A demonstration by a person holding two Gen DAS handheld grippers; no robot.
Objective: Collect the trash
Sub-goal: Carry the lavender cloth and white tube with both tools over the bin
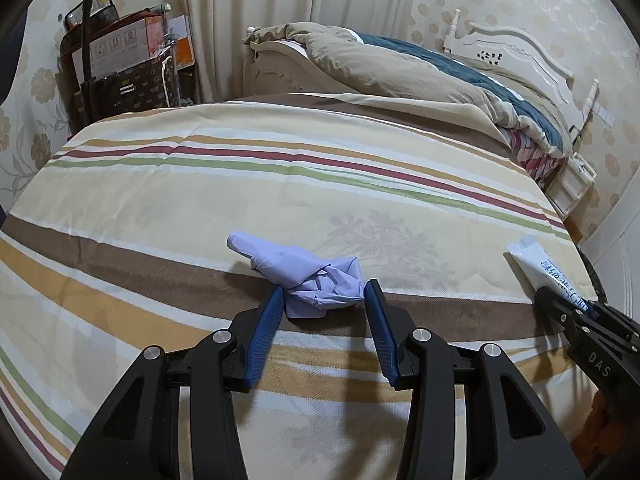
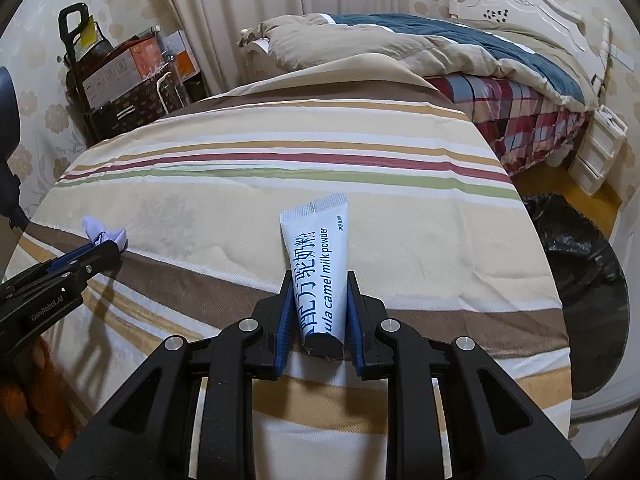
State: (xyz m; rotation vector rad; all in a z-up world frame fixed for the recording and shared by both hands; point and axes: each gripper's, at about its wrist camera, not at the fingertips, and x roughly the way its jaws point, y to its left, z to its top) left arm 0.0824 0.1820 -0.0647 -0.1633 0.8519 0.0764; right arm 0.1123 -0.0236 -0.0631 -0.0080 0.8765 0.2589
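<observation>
Pickup is the step in hand, with each gripper on its own piece of trash on the striped bed cover [image 1: 280, 184]. In the left wrist view the left gripper [image 1: 325, 294] has its blue fingers [image 1: 267, 320] closed onto the crumpled lilac tissue [image 1: 320, 280], which lies at the view's 6 o'clock, its rolled end pointing toward 10 o'clock; both pads touch the wad's sides, so it looks clamped though still resting on the cover. In the right wrist view the right gripper [image 2: 319, 280] has its fingers pressed together on the lower end of the milk powder sachet [image 2: 318, 264], whose sealed top sticks up toward 12 o'clock, clear of the cover.

Both grippers slope downward toward the bed, side by side but well apart, the left one showing at 9 o'clock in the right wrist view.

Next, judging from the layout, both pieces need lifting and carrying to the black bin bag [image 2: 580, 264] beside the bed at 3 o'clock. The tissue is soft and may slip out if the squeeze is light.
</observation>
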